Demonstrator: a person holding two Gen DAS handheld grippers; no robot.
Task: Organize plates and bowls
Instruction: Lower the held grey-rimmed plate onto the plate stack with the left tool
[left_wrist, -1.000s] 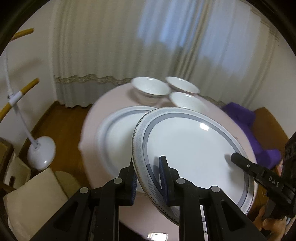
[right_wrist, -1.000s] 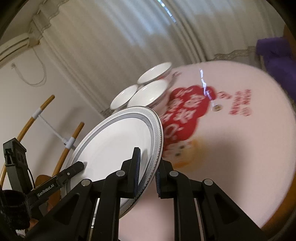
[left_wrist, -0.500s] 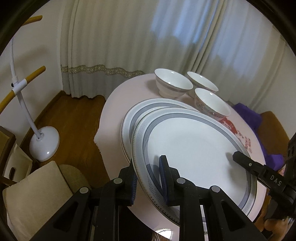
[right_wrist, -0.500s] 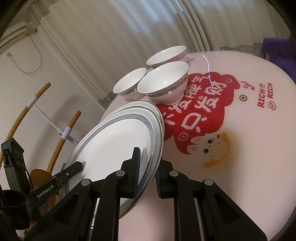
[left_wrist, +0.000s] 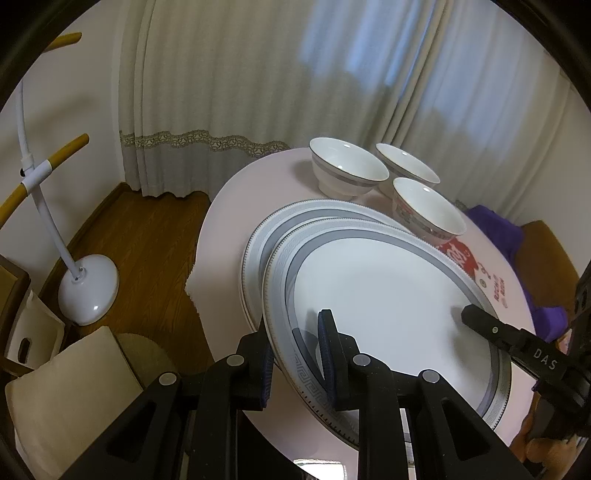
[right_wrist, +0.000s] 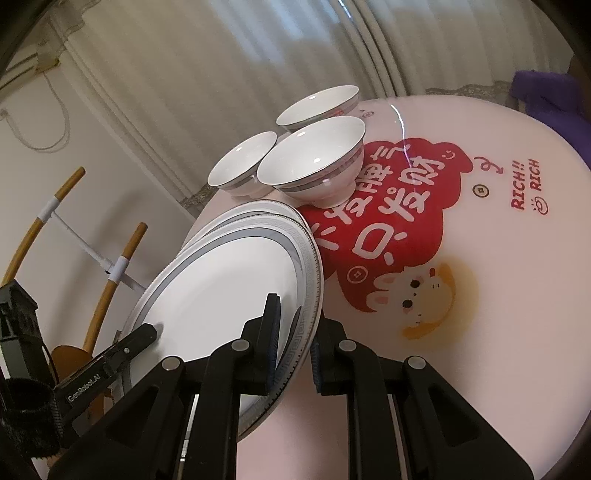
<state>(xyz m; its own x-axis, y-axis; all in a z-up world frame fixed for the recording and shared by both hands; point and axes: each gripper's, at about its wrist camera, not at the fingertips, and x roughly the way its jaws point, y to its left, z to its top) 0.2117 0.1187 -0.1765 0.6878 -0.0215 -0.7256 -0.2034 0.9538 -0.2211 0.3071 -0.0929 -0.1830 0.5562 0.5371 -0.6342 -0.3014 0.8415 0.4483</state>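
A white plate with a grey patterned rim (left_wrist: 384, 295) is held low over a second matching plate (left_wrist: 266, 232) on the round pink table (left_wrist: 225, 206). My left gripper (left_wrist: 295, 354) is shut on the near rim. My right gripper (right_wrist: 295, 332) is shut on the opposite rim of the same plate (right_wrist: 221, 291); its finger shows in the left wrist view (left_wrist: 480, 321). Three white bowls (left_wrist: 347, 171) (left_wrist: 406, 171) (left_wrist: 424, 206) stand behind the plates, also in the right wrist view (right_wrist: 314, 162).
The table carries a red cartoon print (right_wrist: 388, 221). A white floor lamp base (left_wrist: 88, 291) and a cushioned chair (left_wrist: 62, 398) stand left of the table. Purple cloth (left_wrist: 495, 229) lies on a seat at the far right. Curtains hang behind.
Both grippers have carried the held plate forward and down, so it now sits low over the second plate. The bowls have come closer in both views.
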